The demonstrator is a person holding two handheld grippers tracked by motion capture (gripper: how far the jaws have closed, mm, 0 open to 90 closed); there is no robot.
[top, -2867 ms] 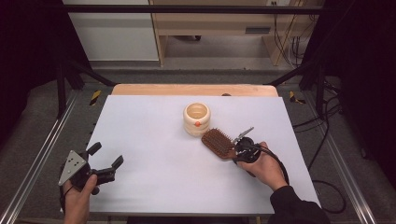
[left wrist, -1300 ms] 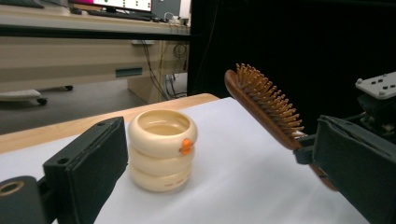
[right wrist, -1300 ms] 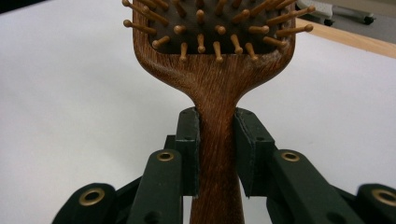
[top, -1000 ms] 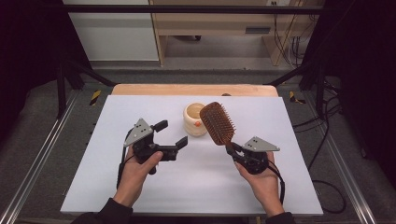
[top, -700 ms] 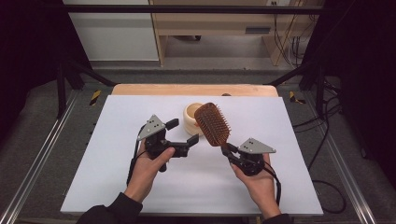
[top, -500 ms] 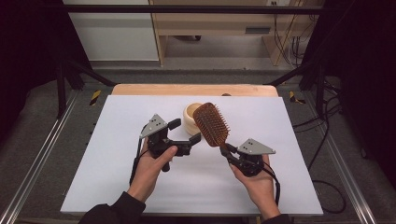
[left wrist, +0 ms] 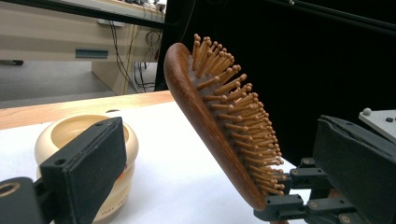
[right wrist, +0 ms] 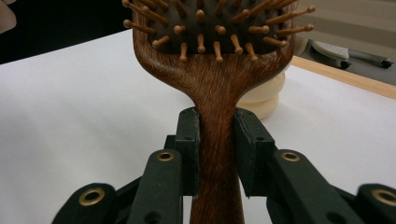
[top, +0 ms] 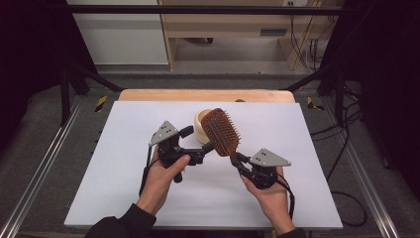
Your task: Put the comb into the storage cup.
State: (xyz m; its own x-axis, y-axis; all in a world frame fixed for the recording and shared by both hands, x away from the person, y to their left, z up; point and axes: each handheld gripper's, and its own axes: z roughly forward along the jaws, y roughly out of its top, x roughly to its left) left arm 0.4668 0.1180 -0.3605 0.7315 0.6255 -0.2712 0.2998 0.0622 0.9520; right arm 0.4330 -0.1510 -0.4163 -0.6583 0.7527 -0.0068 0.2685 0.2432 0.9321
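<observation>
High view: cream pot (top: 200,130) behind hairbrush (top: 221,132).

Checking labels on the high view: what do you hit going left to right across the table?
left gripper → hairbrush → right gripper. The beige jar overlaps the brush, so I leave it out.

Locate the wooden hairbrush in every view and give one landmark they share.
High view: hairbrush at centre, raised over the table.
Left gripper view: centre, tilted, bristles facing right.
Right gripper view: top centre, handle clamped in the right gripper.
Shared landmark: cream jar.
</observation>
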